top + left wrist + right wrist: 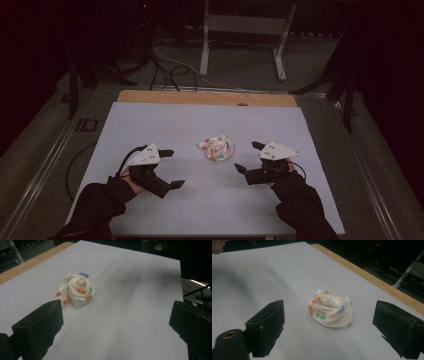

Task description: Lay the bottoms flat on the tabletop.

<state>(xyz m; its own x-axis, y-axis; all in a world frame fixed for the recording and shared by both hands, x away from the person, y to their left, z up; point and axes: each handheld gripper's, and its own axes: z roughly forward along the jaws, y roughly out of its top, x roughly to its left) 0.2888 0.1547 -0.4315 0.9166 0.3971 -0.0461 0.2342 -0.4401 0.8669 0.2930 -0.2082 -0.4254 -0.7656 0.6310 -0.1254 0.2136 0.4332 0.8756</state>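
Pale grey sheeting covered the surface [200, 210], with a strip of bare wood [205, 97] left showing along its far edge; the plain cover gave the small patterned thing a clean backdrop and nothing for it to snag on. At the near corners of that sheet two black-sleeved forearms came in, each carrying a hand-held gripper. The left hand-held gripper [171, 168] hovered near the left of centre with its jaws spread wide, and the right hand-held gripper [250, 157] mirrored it on the other side, jaws equally wide and holding nothing. Both pointed inward, which reads as a readiness to close on the bundle from two sides. Between them, slightly toward the far side, lay the rolled cloth bundle [218, 148], a small white garment printed with orange, green and blue shapes, resting free on the sheet and touched by neither tool.

The high view gave the layout: how the two tools flanked the bundle. The left gripper view showed the spiral of the roll [78, 291] and a loose tail trailing toward the near jaw. The right gripper view showed a gathered, frilled hem [349, 308] on the opposite side, suggesting an elastic edge.
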